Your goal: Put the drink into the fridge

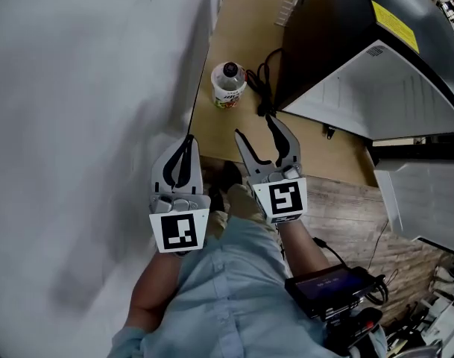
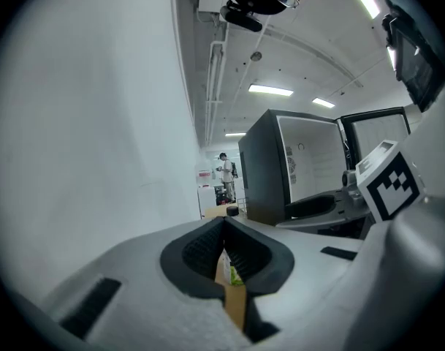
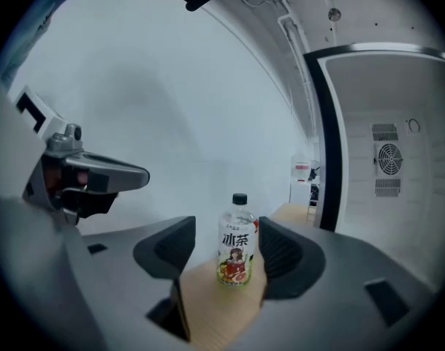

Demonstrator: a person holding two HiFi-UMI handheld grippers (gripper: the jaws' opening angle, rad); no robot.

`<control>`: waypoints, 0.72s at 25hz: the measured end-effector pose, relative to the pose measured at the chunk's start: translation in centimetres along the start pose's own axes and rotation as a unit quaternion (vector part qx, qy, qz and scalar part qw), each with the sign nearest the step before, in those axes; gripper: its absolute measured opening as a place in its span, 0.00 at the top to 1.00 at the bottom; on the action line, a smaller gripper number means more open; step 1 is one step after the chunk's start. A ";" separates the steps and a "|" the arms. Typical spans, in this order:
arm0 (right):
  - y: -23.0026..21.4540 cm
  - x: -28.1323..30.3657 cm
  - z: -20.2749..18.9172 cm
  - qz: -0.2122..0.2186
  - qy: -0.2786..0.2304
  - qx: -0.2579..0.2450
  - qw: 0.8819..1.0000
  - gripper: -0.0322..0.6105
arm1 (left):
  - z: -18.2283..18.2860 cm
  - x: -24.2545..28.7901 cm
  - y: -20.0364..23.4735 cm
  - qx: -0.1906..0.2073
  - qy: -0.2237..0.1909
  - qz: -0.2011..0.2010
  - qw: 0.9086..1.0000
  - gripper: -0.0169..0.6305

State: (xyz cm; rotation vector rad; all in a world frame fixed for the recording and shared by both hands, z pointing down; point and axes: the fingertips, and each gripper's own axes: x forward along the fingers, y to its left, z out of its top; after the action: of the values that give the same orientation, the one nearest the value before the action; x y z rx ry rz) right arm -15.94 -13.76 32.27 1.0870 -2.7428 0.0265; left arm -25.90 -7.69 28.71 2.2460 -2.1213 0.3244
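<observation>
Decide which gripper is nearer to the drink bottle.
Right. The right gripper aims its open jaws at the bottle, just short of it; the left gripper, jaws together, sits further back, off to the left.

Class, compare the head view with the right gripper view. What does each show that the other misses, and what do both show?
Only the head view shows the person's light-blue shirt, the black device at their waist, the cables beside the fridge and the plank floor.

Only the right gripper view shows the printed label face-on and a fan grille on a white panel.

Both show the capped bottle upright on the wooden surface, unheld, ahead of the right gripper with its jaws apart. Both also show the left gripper and the white wall.
</observation>
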 end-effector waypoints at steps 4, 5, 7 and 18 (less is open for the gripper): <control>-0.2 2.9 -1.8 0.015 0.024 0.007 1.000 0.49 | -1.7 1.5 0.9 -0.005 0.023 0.008 1.000 0.96; -0.3 3.7 -2.3 0.017 0.028 0.009 0.999 0.46 | -2.1 2.1 1.1 -0.005 0.026 0.010 1.000 0.96; -0.7 5.2 -3.3 0.016 0.030 0.013 0.999 0.41 | -2.9 3.1 1.5 -0.006 0.030 0.012 0.999 0.96; -2.1 12.3 -9.9 0.029 0.068 0.016 0.997 0.26 | -8.4 8.0 2.6 -0.052 0.063 0.024 0.996 0.96</control>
State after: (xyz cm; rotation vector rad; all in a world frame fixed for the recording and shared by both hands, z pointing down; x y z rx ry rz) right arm -21.58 -22.77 44.12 0.9747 -2.6605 0.1465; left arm -29.16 -14.30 38.02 2.0622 -2.0806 0.3392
